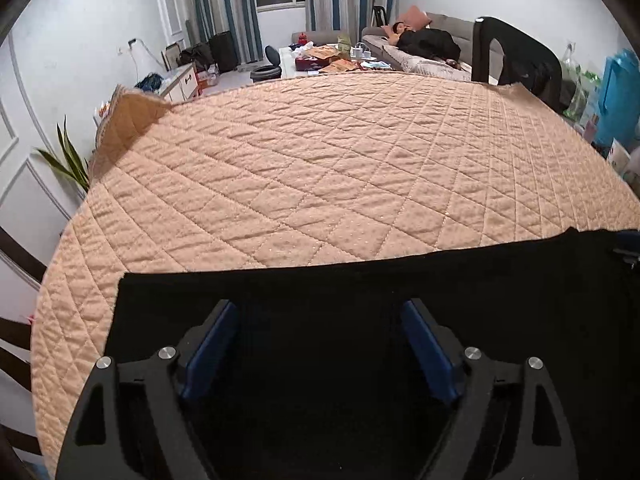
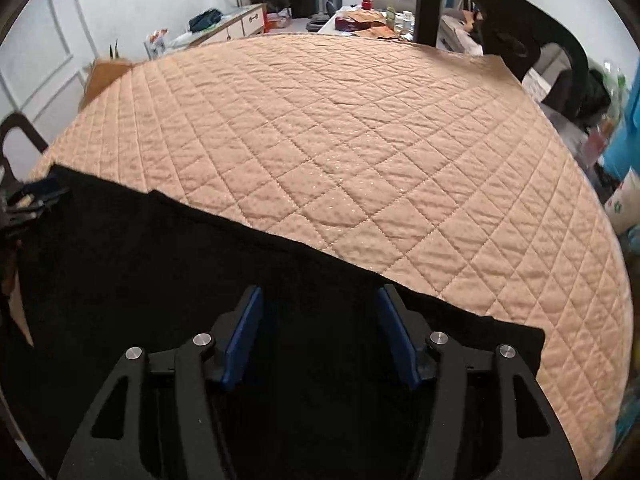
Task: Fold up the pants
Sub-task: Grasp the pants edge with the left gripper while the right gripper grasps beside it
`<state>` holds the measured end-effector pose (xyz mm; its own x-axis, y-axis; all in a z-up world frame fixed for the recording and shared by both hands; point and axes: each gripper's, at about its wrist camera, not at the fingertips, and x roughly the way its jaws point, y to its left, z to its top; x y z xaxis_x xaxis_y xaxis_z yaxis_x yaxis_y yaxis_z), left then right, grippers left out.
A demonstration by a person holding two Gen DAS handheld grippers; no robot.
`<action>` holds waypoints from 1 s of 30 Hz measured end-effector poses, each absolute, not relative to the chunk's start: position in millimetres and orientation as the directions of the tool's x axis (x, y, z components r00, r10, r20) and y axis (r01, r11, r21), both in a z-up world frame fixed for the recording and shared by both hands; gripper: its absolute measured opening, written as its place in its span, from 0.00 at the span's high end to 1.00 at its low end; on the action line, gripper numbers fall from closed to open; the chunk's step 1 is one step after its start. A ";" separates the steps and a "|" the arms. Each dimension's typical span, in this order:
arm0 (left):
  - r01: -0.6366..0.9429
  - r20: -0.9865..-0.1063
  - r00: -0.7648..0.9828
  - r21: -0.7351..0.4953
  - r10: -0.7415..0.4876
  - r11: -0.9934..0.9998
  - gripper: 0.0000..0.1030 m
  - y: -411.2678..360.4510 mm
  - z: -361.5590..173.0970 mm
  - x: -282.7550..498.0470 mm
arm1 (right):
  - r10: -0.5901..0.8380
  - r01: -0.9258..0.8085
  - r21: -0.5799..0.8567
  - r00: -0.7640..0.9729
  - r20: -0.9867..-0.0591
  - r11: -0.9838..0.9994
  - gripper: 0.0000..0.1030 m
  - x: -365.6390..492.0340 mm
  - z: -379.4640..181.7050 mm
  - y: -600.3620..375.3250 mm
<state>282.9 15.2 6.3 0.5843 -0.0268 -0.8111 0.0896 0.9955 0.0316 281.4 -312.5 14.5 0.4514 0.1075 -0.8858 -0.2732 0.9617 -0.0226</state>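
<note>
Black pants (image 1: pixel 360 292) lie flat along the near edge of a peach quilted table cover (image 1: pixel 320 160). My left gripper (image 1: pixel 320 312) is open just above the pants, near their left end, with nothing between its blue pads. In the right wrist view the pants (image 2: pixel 160 264) run from the left edge to a corner at the right. My right gripper (image 2: pixel 320 300) is open over the pants' far edge near their right end. The left gripper's tip (image 2: pixel 28 200) shows at the far left of this view, and the right gripper's tip (image 1: pixel 628 248) at the left view's right edge.
A black chair (image 1: pixel 516 56) stands at the table's far right corner; it also shows in the right wrist view (image 2: pixel 500 20). Beyond are a cluttered low table (image 1: pixel 324 60), a sofa with a person lying on it (image 1: pixel 424 44), a white cabinet (image 1: pixel 184 80) and a plant (image 1: pixel 68 156).
</note>
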 end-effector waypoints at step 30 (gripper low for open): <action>0.227 -0.579 0.777 -0.111 -0.249 0.968 0.96 13.5 70.4 -7.0 | 0.346 -0.296 0.183 0.729 -0.591 0.937 0.93 -8.3 70.8 -334.1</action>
